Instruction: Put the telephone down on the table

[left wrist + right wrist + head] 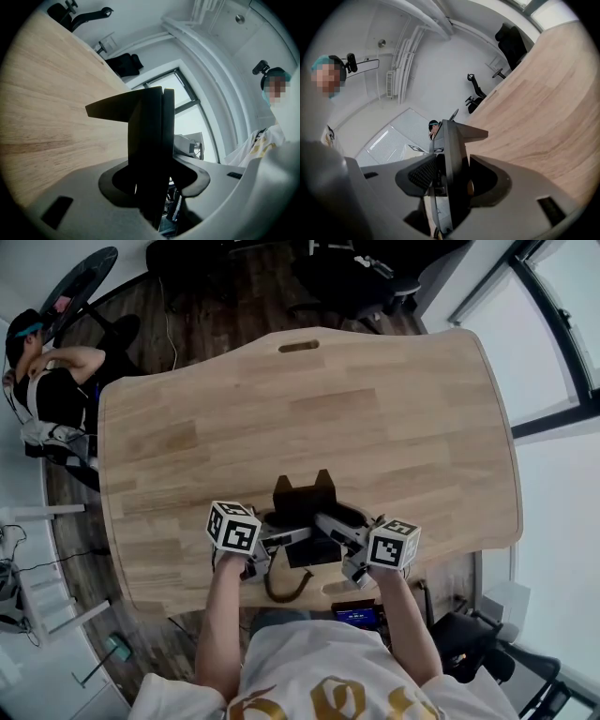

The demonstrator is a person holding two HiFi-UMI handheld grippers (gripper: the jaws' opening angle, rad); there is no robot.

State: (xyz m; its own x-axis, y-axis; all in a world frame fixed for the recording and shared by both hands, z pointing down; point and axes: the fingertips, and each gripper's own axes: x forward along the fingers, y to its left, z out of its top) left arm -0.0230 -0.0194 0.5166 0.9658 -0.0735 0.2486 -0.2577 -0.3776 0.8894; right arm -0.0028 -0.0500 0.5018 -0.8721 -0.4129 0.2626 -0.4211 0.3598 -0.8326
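**Speaker 1:** What do the two tools have hold of?

**Speaker 2:** The left gripper and the right gripper each have their jaws partly closed. Each is clamped on a thin black panel of the telephone, one at either side.

**Speaker 1:** Where is the telephone?

**Speaker 2:** It is carried between the grippers at the near edge of the wooden table, close to the person. Bare tabletop lies under it and ahead. Whether its base touches the wood cannot be told. A dark cord loops off towards the person.

**Speaker 1:** What does setting it down turn on?

**Speaker 2:** Likely an even lowering, as the phone spans side to side and neither hand is nearer.
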